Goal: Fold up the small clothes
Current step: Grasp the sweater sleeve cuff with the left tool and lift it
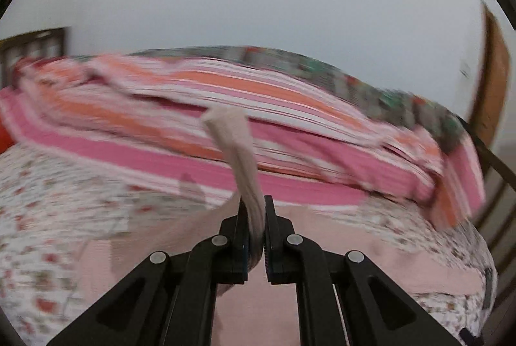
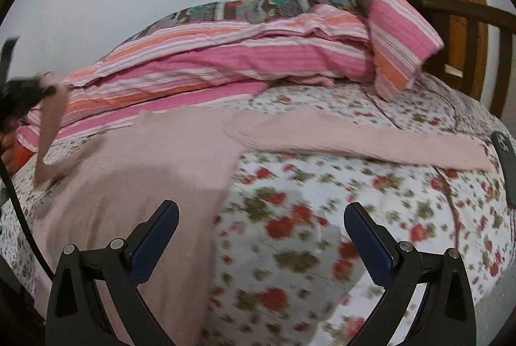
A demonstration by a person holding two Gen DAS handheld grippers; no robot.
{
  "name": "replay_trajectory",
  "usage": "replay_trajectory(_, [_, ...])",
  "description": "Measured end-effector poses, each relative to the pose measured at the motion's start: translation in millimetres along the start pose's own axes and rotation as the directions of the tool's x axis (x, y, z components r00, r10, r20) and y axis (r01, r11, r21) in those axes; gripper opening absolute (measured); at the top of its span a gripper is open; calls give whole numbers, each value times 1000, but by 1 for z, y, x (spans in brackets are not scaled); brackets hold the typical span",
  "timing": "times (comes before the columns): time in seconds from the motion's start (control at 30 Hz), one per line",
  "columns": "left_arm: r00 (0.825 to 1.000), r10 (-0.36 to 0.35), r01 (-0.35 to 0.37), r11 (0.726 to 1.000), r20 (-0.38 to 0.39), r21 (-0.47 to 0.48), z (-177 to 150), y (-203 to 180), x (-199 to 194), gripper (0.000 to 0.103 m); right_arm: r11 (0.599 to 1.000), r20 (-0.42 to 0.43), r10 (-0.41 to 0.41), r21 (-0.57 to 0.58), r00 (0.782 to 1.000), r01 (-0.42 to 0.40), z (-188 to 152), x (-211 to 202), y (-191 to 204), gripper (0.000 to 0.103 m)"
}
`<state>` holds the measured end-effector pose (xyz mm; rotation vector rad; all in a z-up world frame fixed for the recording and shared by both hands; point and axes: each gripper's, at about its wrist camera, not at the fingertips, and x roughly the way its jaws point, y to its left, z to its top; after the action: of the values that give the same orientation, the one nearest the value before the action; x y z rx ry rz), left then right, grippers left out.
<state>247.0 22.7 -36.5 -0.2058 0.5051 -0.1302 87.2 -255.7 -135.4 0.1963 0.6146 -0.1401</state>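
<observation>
left hand-held gripper [image 1: 256, 210] clenched on pink garment's [image 2: 145, 172] sleeve [image 1: 235, 146]; right hand-held gripper [image 2: 261, 217] released above bedsheet [image 2: 322, 201].

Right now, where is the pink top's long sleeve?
In the right wrist view, the sleeve stretches flat to the right across the flowery bedsheet, just below the striped blanket, its cuff ending near a dark phone.

Black left gripper [image 1: 256, 226] and right gripper [image 2: 261, 233], blue-padded jaws, silver screws
</observation>
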Motion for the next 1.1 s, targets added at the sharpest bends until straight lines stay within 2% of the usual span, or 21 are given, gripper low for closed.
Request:
replay_trajectory(0.07, [997, -70, 72, 996, -37, 52, -10, -51, 19, 7, 1000, -5, 2, 20, 1000, -1, -4, -4, -11, 101])
replay_trajectory(0.17, [986, -119, 134, 983, -118, 124, -37, -115, 48, 7, 999, -7, 6, 44, 1000, -6, -13, -13, -26, 101])
replay_trajectory(0.2, [979, -130, 151, 980, -154, 129, -46, -127, 57, 7, 999, -5, 4, 46, 1000, -4, -14, -14, -30, 101])
replay_trajectory(0.3, [945, -199, 230, 969, -259, 95, -81, -153, 75, 10, 998, -10, -26, 50, 1000, 27, -21, -18, -39, 101])
replay_trajectory(0.33, [938, -207, 240, 967, -278, 90, -88, -156, 78, 13, 998, -14, -30, 49, 999, 31, -23, -18, -41, 101])
replay_trajectory(0.4, [928, -212, 252, 963, -306, 95, -94, -158, 83, 34, 998, -24, -41, 44, 999, 42, -27, -17, -44, 101])
replay_trajectory(0.47, [938, -197, 231, 969, -284, 92, -90, -146, 77, 34, 998, -33, -45, 33, 998, 46, -28, -13, -45, 101])
replay_trajectory(0.53, [953, -192, 214, 974, -234, 73, -81, -124, 63, 49, 999, -36, -46, 22, 998, 47, -26, -10, -43, 101])
replay_trajectory(0.57, [958, -191, 209, 976, -212, 65, -77, -113, 58, 67, 999, -32, -41, 17, 999, 42, -24, -7, -40, 101])
replay_trajectory(0.6, [965, -188, 201, 978, -180, 58, -71, -102, 54, 77, 999, -29, -34, 15, 999, 35, -21, -4, -39, 101])
replay_trajectory(0.67, [987, -130, 136, 989, -93, 57, -61, -65, 37, 77, 1000, -24, -8, 5, 1000, 8, -13, 3, -31, 101])
replay_trajectory(0.73, [997, -38, 43, 997, -65, 64, -53, -40, 33, 77, 1000, -17, 8, -9, 1000, -8, -5, 12, -22, 97])
replay_trajectory(0.8, [995, 78, -74, 995, -58, 65, -51, -5, 29, 77, 999, -8, 28, -28, 1000, -28, 5, 23, -12, 86])
replay_trajectory(0.83, [988, 134, -130, 989, -76, 65, -52, 18, 29, 77, 999, -12, 39, -30, 999, -39, 10, 29, -8, 77])
replay_trajectory(0.87, [983, 157, -151, 986, -91, 67, -53, 28, 31, 77, 998, -21, 51, -29, 999, -51, 17, 37, -3, 70])
replay_trajectory(0.9, [978, 178, -172, 983, -109, 69, -54, 42, 32, 76, 998, -31, 63, -23, 998, -63, 24, 46, 1, 69])
replay_trajectory(0.93, [973, 194, -188, 980, -126, 62, -57, 58, 34, 75, 997, -39, 70, -15, 997, -70, 31, 55, 5, 68])
replay_trajectory(1.0, [970, 180, -180, 984, -161, 18, -61, 89, 37, 74, 998, -55, 66, -10, 996, -67, 43, 71, 12, 66])
replay_trajectory(1.07, [973, 82, -95, 994, -215, -50, -64, 110, 48, 73, 998, -64, 63, -15, 996, -64, 53, 84, 21, 66])
replay_trajectory(1.1, [971, 56, -72, 996, -231, -60, -66, 113, 53, 73, 998, -67, 55, -20, 996, -56, 56, 89, 25, 66])
